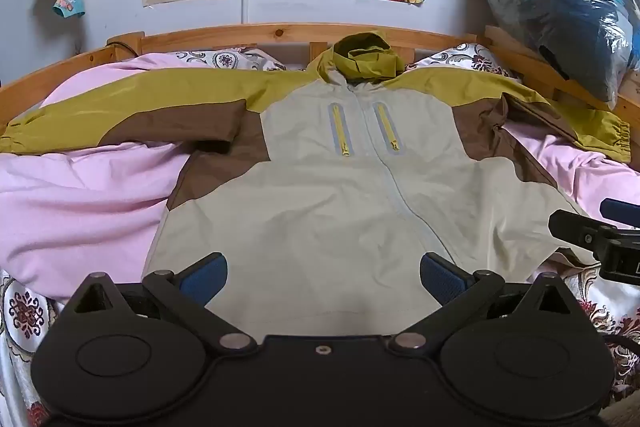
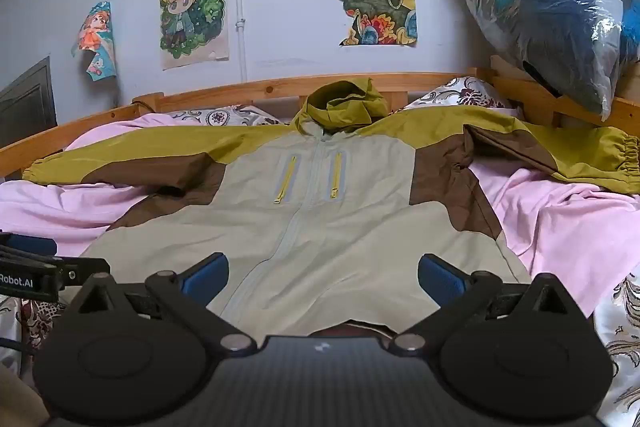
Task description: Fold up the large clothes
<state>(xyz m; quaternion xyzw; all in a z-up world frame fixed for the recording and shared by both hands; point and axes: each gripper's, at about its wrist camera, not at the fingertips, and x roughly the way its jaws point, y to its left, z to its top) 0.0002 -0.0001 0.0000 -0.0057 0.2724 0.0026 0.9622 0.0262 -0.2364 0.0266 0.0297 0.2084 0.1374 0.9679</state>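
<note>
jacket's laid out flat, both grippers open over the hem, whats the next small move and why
Probably reach the left gripper out to the left sleeve cuff. The jacket lies zipped and face up with both sleeves spread wide, and both grippers hold nothing, so folding a sleeve inward looks like the first step.

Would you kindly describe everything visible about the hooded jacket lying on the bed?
The jacket lies front-up on a pink sheet, zipped shut, sleeves spread sideways. It looks like thin, slightly wrinkled shell fabric: beige body, brown side panels, olive shoulders, sleeves and bunched hood. Two yellow chest zips flank the centre zip. Elastic cuffs end the sleeves.
</note>
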